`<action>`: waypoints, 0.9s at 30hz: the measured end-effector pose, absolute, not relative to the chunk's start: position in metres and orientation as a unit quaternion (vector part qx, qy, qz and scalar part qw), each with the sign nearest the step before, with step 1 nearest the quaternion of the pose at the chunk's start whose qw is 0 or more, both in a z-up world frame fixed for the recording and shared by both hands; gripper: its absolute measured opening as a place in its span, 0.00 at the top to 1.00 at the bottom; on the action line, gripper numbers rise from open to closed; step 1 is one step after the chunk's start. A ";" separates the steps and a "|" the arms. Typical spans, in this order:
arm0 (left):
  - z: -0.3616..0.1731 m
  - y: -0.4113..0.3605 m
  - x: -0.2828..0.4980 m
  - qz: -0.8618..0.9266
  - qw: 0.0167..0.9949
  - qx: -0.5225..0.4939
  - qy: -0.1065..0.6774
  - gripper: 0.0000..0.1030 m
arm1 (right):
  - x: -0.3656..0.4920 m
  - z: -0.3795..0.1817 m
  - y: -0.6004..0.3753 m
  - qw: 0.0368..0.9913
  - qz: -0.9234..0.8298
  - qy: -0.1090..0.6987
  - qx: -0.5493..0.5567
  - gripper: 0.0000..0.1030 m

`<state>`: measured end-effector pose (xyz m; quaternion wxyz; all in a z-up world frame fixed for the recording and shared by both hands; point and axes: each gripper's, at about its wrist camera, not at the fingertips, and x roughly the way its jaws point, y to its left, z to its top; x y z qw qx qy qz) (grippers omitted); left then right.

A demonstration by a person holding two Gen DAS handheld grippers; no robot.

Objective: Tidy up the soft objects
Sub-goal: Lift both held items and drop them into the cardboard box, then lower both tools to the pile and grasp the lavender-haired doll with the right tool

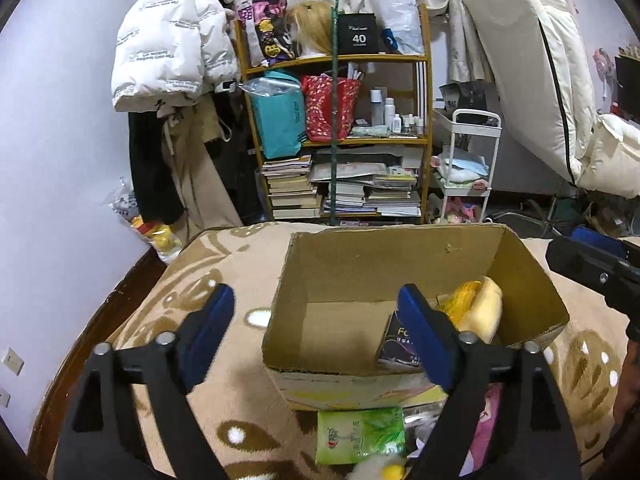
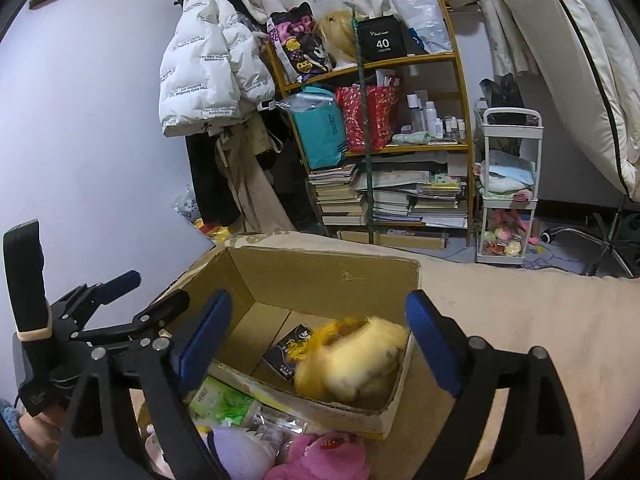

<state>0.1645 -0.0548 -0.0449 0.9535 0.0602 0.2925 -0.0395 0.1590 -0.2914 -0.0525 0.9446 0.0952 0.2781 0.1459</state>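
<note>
1. The yellow plush toy lies inside the cardboard box, in its near right corner, resting partly on a dark packet. It is blurred, so its exact outline is hard to tell.
2. Its long axis seems to run across the box from left to right, roughly level; which end is the head I cannot tell.
3. The right gripper hangs just above it with jaws wide apart and nothing between the pads. The left gripper is likewise spread and empty, over the box's near wall.
4. Judging from this, one deposit looks just finished: the toy is free in the box.
5. More soft things wait in front of the box on the patterned blanket: a pink plush, a lilac plush and a green tissue pack.
6. The next move likely calls for drawing back, dipping to one of these, and closing gently on its bulk.
</note>
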 end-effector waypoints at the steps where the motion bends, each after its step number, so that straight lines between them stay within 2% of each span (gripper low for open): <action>1: -0.044 -0.054 0.163 -0.038 0.954 0.058 0.292 0.17 | 0.157 -0.051 -0.290 0.944 0.146 0.279 0.095 0.07; 3: -0.042 -0.052 0.158 -0.036 0.952 0.059 0.297 0.16 | 0.153 -0.049 -0.290 0.945 0.143 0.278 0.095 0.00; 6: -0.038 -0.051 0.152 -0.033 0.950 0.058 0.304 0.08 | 0.143 -0.043 -0.287 0.948 0.140 0.272 0.090 0.00; 8: -0.036 -0.049 0.144 -0.037 0.949 0.052 0.308 0.06 | 0.137 -0.040 -0.286 0.947 0.140 0.274 0.091 0.00; 27: -0.024 -0.019 0.071 -0.045 0.924 0.005 0.380 0.05 | 0.076 -0.034 -0.282 0.936 0.128 0.309 0.111 0.00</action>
